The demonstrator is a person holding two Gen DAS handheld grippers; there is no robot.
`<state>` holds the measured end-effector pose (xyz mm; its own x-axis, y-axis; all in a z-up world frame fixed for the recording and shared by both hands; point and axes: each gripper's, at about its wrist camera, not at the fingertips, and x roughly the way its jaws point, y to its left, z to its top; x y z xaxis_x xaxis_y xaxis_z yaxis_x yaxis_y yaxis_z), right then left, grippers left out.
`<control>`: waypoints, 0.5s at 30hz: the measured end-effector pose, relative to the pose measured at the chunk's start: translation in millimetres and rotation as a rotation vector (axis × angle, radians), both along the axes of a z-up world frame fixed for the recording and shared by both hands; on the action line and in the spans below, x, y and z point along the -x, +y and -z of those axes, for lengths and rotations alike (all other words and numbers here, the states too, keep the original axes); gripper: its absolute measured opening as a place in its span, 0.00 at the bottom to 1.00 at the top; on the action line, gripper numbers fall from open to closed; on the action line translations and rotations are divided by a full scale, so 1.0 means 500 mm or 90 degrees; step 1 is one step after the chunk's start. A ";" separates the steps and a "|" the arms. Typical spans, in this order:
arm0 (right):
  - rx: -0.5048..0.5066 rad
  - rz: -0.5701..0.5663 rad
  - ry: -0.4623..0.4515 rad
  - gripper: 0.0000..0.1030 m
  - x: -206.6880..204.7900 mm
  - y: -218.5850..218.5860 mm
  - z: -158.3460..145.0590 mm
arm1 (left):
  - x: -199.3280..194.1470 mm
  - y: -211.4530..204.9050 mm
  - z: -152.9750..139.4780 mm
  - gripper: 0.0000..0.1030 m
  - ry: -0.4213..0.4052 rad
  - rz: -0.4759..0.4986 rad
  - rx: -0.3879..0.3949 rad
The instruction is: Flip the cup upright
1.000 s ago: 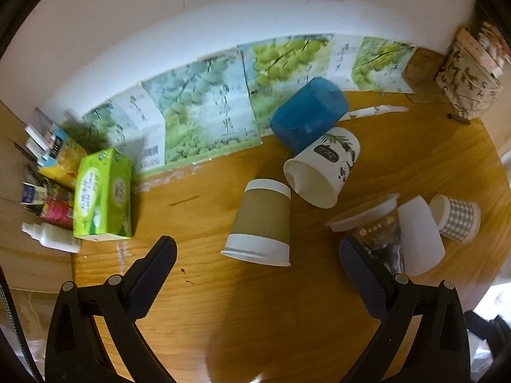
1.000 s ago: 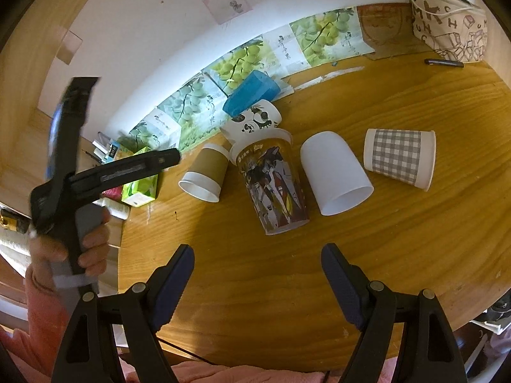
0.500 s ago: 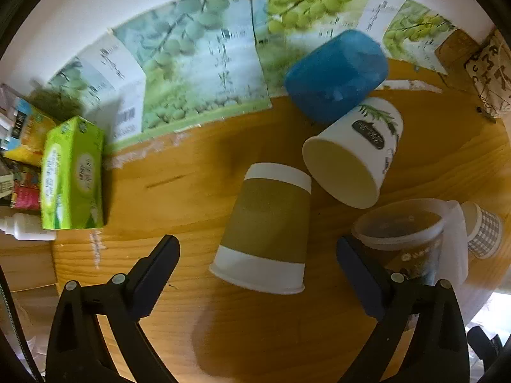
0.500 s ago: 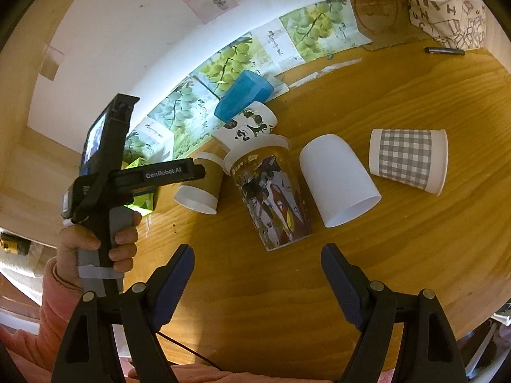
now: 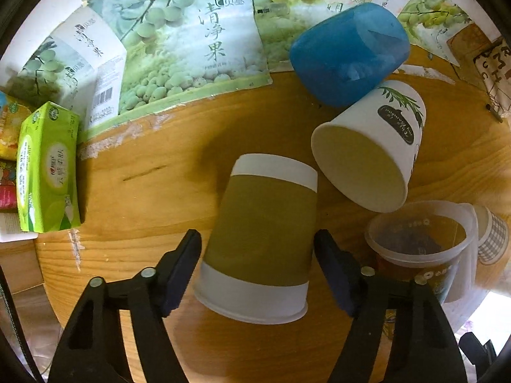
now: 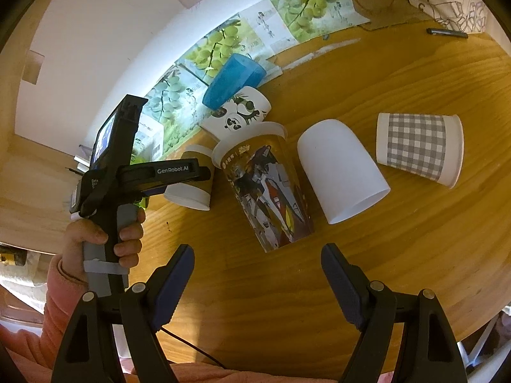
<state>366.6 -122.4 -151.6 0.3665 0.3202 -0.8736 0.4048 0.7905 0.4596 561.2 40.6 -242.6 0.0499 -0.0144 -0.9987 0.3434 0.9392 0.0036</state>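
Left gripper (image 5: 258,258) straddles the brown cup (image 5: 262,239), jaws open (no contact visible). Next: close, then rotate upright. Right gripper (image 6: 255,284) open, empty.

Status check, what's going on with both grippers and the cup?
Left gripper open, fingers straddling tipped brown paper cup. Right gripper open, empty. Panda-print paper cup close alongside.
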 end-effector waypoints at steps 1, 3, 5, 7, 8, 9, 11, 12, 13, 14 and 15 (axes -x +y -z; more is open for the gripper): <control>0.000 -0.001 0.001 0.80 0.000 0.000 0.000 | -0.001 0.000 0.001 0.69 0.000 0.002 0.000; -0.001 -0.002 0.004 0.80 -0.003 0.001 0.002 | -0.002 -0.002 0.000 0.69 -0.002 0.007 0.005; -0.003 -0.004 0.005 0.80 -0.006 0.002 0.005 | -0.003 -0.004 0.000 0.69 -0.001 0.013 0.004; -0.006 -0.007 0.007 0.80 -0.009 0.003 0.007 | 0.002 -0.012 -0.003 0.69 -0.004 0.022 0.003; -0.007 -0.009 0.007 0.80 -0.009 0.003 0.007 | 0.006 -0.017 -0.005 0.68 -0.007 0.029 0.003; -0.008 -0.011 0.007 0.80 -0.009 0.003 0.008 | 0.009 -0.022 -0.008 0.68 -0.012 0.036 0.003; -0.012 -0.015 0.007 0.80 -0.009 0.003 0.009 | 0.016 -0.025 -0.017 0.68 -0.025 0.053 0.001; -0.014 -0.018 0.006 0.80 -0.009 0.003 0.009 | 0.019 -0.026 -0.021 0.68 -0.031 0.060 -0.001; -0.015 -0.021 0.006 0.80 -0.009 0.005 0.009 | 0.023 -0.026 -0.025 0.68 -0.037 0.067 -0.002; -0.014 -0.024 0.006 0.80 -0.010 0.006 0.008 | 0.026 -0.026 -0.031 0.68 -0.041 0.074 -0.002; -0.013 -0.028 0.003 0.80 -0.010 0.008 0.006 | 0.030 -0.025 -0.037 0.68 -0.044 0.079 -0.002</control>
<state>371.8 -118.6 -154.5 0.3474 0.3529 -0.8688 0.3726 0.7983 0.4732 546.4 27.9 -224.1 0.1165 -0.0214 -0.9930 0.4557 0.8895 0.0343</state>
